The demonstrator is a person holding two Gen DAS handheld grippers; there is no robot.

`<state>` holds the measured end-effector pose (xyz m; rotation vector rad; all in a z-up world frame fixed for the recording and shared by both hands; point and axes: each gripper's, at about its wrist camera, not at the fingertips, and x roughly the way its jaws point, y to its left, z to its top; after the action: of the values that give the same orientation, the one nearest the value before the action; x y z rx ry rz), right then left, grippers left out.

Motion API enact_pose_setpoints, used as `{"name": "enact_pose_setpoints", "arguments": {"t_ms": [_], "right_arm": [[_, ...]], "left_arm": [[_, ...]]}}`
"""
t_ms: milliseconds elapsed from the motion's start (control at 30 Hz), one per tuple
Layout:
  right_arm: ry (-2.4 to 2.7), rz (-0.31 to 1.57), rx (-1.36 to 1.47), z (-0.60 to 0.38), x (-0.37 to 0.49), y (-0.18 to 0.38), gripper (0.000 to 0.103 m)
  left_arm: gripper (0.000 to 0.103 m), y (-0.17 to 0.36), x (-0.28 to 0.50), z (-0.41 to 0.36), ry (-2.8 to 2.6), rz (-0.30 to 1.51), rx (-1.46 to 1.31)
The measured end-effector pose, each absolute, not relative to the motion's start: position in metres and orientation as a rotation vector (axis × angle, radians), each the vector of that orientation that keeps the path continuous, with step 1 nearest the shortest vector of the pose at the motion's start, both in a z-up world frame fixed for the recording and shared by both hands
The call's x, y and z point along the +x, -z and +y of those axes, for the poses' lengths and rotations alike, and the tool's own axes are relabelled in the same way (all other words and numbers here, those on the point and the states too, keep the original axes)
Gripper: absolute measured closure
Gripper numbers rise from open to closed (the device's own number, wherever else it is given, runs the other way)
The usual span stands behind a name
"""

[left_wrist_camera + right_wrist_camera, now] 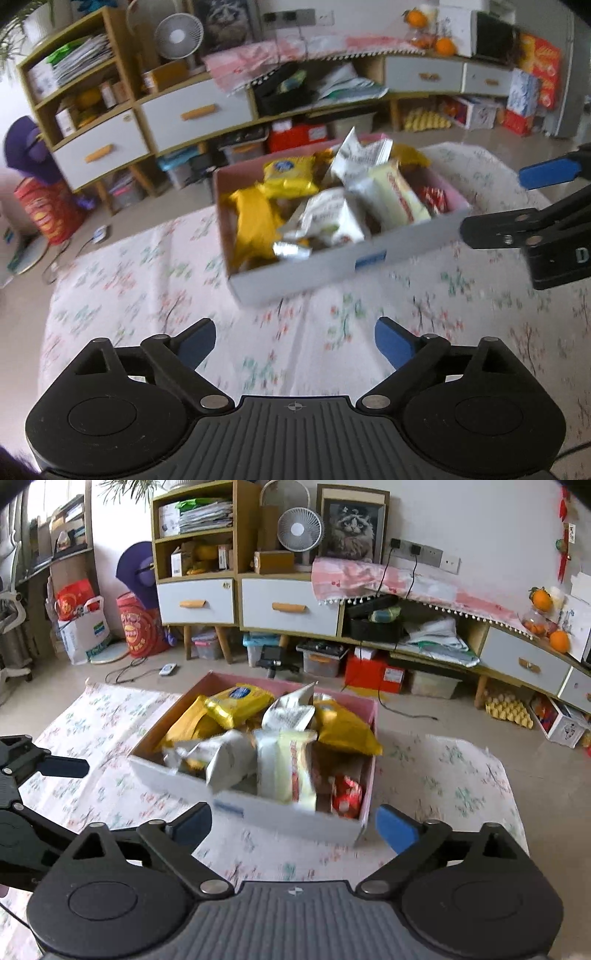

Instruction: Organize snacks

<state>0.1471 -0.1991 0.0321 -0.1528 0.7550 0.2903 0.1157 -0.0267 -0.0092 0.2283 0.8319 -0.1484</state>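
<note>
A shallow cardboard box point(317, 273), white outside and pink inside, sits on the tabletop point(147, 280), which is covered by a pale cloth printed with small flowers. The box is full of snack packets lying loosely on one another: a yellow packet with a blue round label point(290, 173) at the far left, a gold wrapper point(255, 221) on the near left, silvery white bags point(328, 218) in the middle, a cream-coloured bar with red lettering point(399, 195) leaning toward the right, and a small red and white sweet point(347, 794) in the near right corner.

Both tools hang on the near side of the box, apart from it. The left tool point(295, 341) is released, its blue pads spread wide with only cloth showing between them. The right tool point(293, 825) is likewise spread open and empty, near the box's near right corner.

Behind the tabletop, a low cabinet point(288, 605) with white drawers runs along the far wall, a small fan point(300, 530) standing on it.
</note>
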Motion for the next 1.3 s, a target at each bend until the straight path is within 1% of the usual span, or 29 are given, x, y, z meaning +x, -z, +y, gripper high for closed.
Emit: {"name": "enact_pose_setpoints", "arguments": {"t_ms": [100,233,333,367,467,533,633,1300], "right_arm": [[-0.278,0.774,-0.177,-0.194,0.13,-0.038,0.02],[-0.261,0.791,-0.173,-0.192,0.109,-0.045,0.018],[-0.233,0.81,-0.162,-0.193,0.097,-0.047,0.017],[-0.222,0.809,-0.154,-0.194,0.093,-0.047,0.015],[-0.211,0.804,-0.151,-0.194,0.084,-0.043,0.015],[-0.198,0.8,-0.169,-0.191,0.082,-0.04,0.015],[-0.179,0.801,-0.159,-0.19,0.08,-0.034,0.015],[-0.121,0.836,-0.132,-0.19,0.082,-0.02,0.015]], "left_arm": [[0.008,0.003,0.096,-0.025,0.113,0.851,0.22],[0.005,-0.004,0.07,-0.027,0.062,0.865,0.215],[0.003,-0.006,0.053,-0.023,0.025,0.88,0.158],[0.003,-0.006,0.048,-0.022,0.019,0.882,0.136],[0.003,-0.005,0.041,-0.02,-0.005,0.882,0.102],[0.001,-0.005,0.04,-0.021,-0.02,0.883,0.101],[0.0,-0.003,0.041,-0.023,-0.038,0.889,0.085],[0.0,0.006,0.049,-0.008,-0.138,0.905,0.034]]}}
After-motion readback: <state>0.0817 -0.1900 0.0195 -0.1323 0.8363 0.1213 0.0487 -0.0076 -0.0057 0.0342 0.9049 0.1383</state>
